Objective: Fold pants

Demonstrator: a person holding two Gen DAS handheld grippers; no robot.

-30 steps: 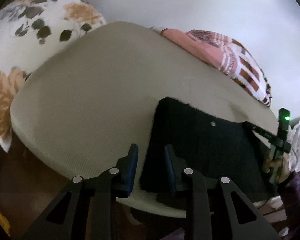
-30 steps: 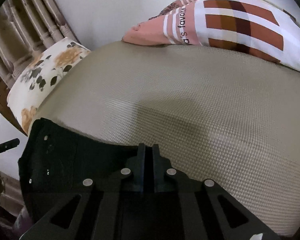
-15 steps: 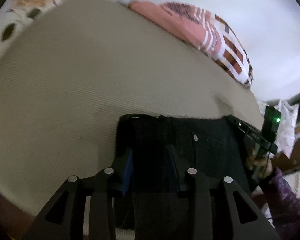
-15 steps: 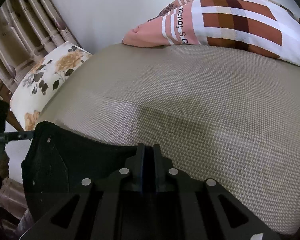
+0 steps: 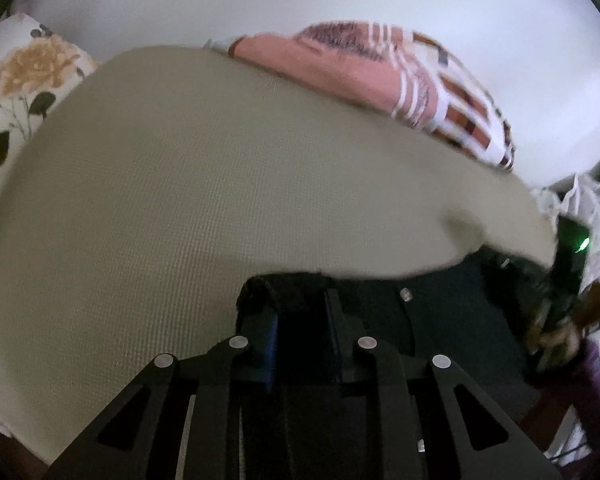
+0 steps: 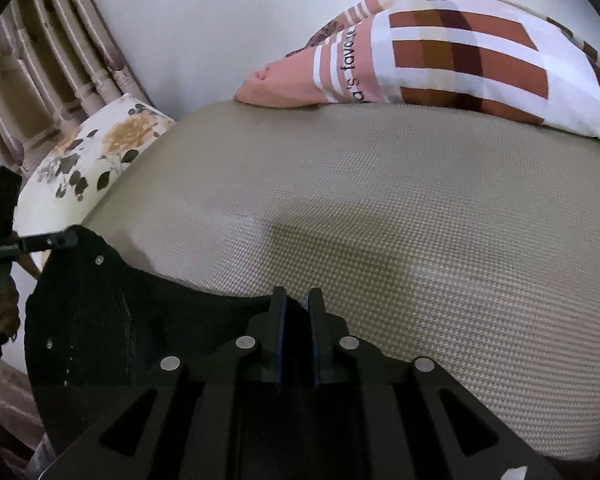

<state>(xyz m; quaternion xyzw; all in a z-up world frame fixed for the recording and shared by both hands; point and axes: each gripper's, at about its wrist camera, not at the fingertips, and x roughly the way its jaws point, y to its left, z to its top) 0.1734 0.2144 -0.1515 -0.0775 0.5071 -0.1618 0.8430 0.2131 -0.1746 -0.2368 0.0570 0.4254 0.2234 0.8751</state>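
The black pants (image 5: 440, 320) hang at the near edge of a beige bed (image 5: 220, 184). In the left wrist view my left gripper (image 5: 300, 304) is shut on one end of the waistband, with a metal button (image 5: 406, 294) to its right. In the right wrist view my right gripper (image 6: 296, 304) is shut on the other end of the pants (image 6: 112, 320), whose cloth stretches to the left with small rivets showing. The other gripper (image 6: 4, 248) shows at that view's left edge. The waistband is lifted between both grippers.
A pink and brown checked pillow (image 6: 440, 52) lies at the far side of the bed. A floral pillow (image 6: 100, 148) lies at the far left by a wooden headboard (image 6: 40, 64). A white wall is behind. White cloth (image 5: 588, 208) hangs at the right.
My left gripper came from beside the pants, closed on the waistband and lifted it. My right gripper stayed shut on the pants and rose slightly.
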